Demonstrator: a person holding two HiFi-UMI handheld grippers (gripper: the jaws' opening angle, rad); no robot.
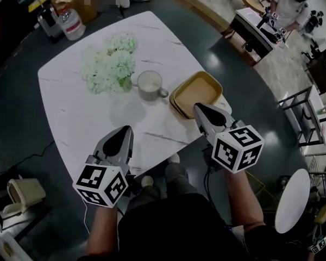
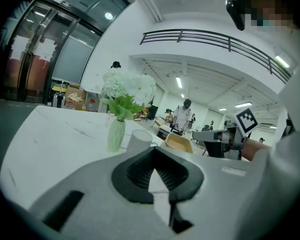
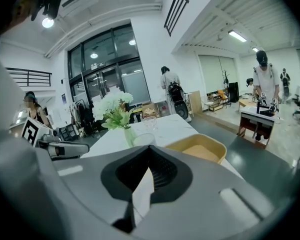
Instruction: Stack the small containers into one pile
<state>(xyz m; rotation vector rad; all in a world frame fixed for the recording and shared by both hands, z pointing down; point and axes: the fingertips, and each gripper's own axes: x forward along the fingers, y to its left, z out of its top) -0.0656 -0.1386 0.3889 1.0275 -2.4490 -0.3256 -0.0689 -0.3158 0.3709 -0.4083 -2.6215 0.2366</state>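
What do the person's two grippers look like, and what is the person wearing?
The left gripper and right gripper are grey tapered shells. Their tongs carry black ribbed pads. Behind each sits a white cube with black square markers. The person wears a black top; no sleeves cover the forearms.

White marbled worktop (image 1: 79, 110): vase of white flowers (image 1: 111, 65) at centre; grey mug (image 1: 150, 85) just beside it; nested tan containers (image 1: 196, 93) at the near right edge.
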